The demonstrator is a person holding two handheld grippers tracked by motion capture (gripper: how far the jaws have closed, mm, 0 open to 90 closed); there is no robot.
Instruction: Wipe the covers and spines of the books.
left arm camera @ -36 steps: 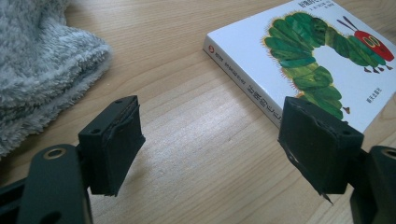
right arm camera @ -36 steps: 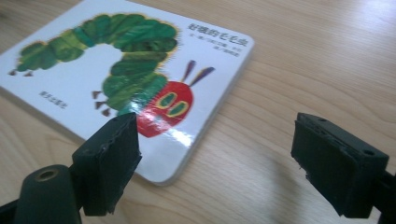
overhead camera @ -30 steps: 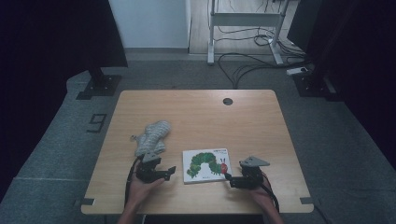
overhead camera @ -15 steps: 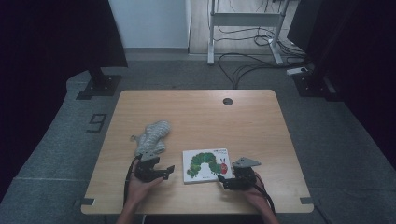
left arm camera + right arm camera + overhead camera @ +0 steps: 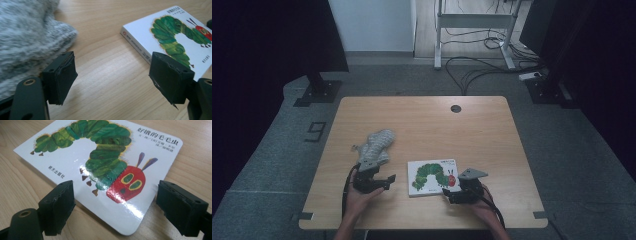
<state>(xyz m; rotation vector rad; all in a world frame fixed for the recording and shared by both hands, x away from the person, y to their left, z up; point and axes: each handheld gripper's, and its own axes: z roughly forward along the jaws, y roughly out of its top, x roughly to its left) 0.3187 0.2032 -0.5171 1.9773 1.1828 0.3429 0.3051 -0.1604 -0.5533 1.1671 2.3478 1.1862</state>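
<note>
A: Has the picture book [image 5: 432,177] been picked up?

B: Not yet, it lies flat near the counter's [image 5: 422,120] front edge. The right gripper [image 5: 113,195] stands open around its near corner. The left gripper [image 5: 112,77] waits open between the book and a grey woolly sock [image 5: 376,145]

A: So the grasp is all still ahead

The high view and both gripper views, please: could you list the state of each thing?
Book: closed, flat on the table, cover up.
Grey sock: lying crumpled, not held.
Left gripper: open, nothing between the fingers.
Right gripper: open, at the book's corner.
</note>
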